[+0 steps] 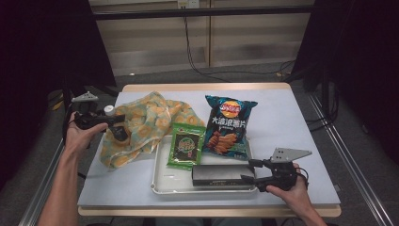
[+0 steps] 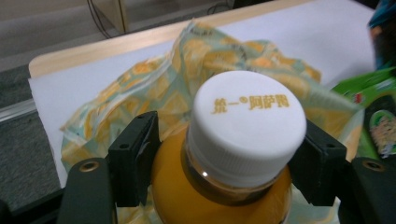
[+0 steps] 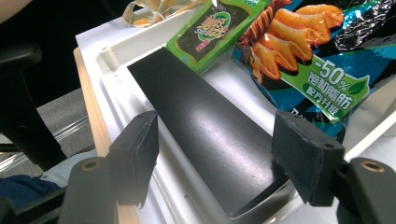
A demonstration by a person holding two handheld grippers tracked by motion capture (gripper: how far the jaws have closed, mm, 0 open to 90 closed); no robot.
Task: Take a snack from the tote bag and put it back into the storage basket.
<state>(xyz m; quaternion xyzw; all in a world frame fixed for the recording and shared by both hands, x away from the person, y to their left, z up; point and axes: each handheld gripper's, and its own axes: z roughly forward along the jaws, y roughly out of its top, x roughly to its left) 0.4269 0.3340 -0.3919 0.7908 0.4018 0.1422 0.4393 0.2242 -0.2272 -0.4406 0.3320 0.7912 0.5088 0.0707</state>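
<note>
Plastic bottle of orange drink with white ribbed cap (image 1: 109,111), seen from the high view at the table's left edge beside the crumpled yellow-patterned cloth (image 1: 146,125), gripped by left gripper (image 1: 101,120). Judged mid-carry; next, likely a place on the white plastic tray (image 1: 162,181).

Left gripper view: smooth cap (image 2: 250,126) with gold print, black jaws clamped on the bottle's shoulders.

Right gripper view: jaws wide, astride the glossy black rectangular box (image 3: 210,135); crinkly teal crisp bag (image 3: 317,51), green seaweed packet (image 3: 217,28) behind.
</note>
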